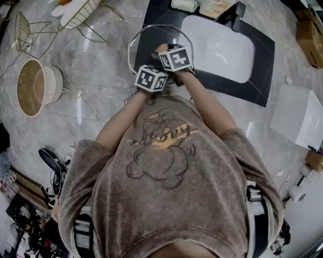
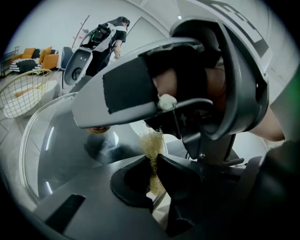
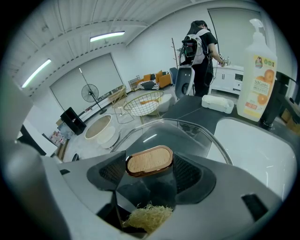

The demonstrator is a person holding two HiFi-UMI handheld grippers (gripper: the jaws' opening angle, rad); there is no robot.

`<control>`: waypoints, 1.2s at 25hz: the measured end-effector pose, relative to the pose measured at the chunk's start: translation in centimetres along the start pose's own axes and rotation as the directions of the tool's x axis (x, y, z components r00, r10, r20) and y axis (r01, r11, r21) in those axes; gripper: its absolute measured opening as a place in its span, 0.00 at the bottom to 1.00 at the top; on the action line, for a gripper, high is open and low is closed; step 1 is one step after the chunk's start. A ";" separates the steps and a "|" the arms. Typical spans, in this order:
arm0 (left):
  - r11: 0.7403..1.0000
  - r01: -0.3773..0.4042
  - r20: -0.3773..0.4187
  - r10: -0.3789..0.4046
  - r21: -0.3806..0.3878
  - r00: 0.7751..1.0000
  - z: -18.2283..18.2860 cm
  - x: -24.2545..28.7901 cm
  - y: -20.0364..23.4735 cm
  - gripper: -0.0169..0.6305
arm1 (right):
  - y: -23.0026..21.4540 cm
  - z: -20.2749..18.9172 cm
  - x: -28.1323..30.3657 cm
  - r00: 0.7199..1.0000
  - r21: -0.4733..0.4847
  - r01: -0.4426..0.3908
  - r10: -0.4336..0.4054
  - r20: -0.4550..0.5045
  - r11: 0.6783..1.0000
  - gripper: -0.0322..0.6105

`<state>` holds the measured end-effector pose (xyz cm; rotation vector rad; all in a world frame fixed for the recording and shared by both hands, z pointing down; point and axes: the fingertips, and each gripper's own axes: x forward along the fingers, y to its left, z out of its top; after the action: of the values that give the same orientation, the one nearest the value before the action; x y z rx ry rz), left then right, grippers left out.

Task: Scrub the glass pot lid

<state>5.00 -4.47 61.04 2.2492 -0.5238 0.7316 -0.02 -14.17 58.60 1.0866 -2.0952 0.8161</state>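
The glass pot lid is clear and smooth, and catches the ceiling lights. Its knob has a pale wood-grain top inside a glossy copper-coloured band. The scrubber is a coarse, straw-yellow tangle of fibres. The left gripper and right gripper are matt grey plastic with black pads, ribbed on the right one. The sink is glossy white, the countertop dark and polished, and the floor shiny grey marble-look stone.

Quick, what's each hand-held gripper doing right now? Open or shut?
Left hand-held gripper: closed, pinching a yellowish scrubber.
Right hand-held gripper: closed on the knob of the glass pot lid.
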 end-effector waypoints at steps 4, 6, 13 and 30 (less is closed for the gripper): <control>1.000 0.017 -0.047 -0.016 0.011 0.999 -1.2 0.5 -0.7 0.10 | 0.0 -0.2 0.0 1.000 0.001 -0.004 0.004 0.004 1.000 0.54; 0.999 0.007 -0.062 -0.004 0.049 0.998 -1.4 0.6 -0.8 0.10 | 0.0 -0.2 0.0 1.000 -0.002 -0.008 0.008 0.011 1.000 0.54; 0.987 -0.052 -0.081 0.065 0.153 0.995 -2.7 -1.0 0.2 0.10 | 0.1 0.1 0.0 0.999 -0.013 -0.018 0.019 0.051 1.000 0.54; 0.986 -0.160 -0.050 0.162 0.056 0.985 -4.7 -6.8 5.6 0.10 | 0.2 0.2 0.2 0.996 -0.009 -0.047 0.048 0.073 0.999 0.54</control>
<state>-4.93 -3.81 62.28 2.2470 -0.6732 0.8946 -0.33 -14.29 58.54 1.0816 -2.1908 0.8013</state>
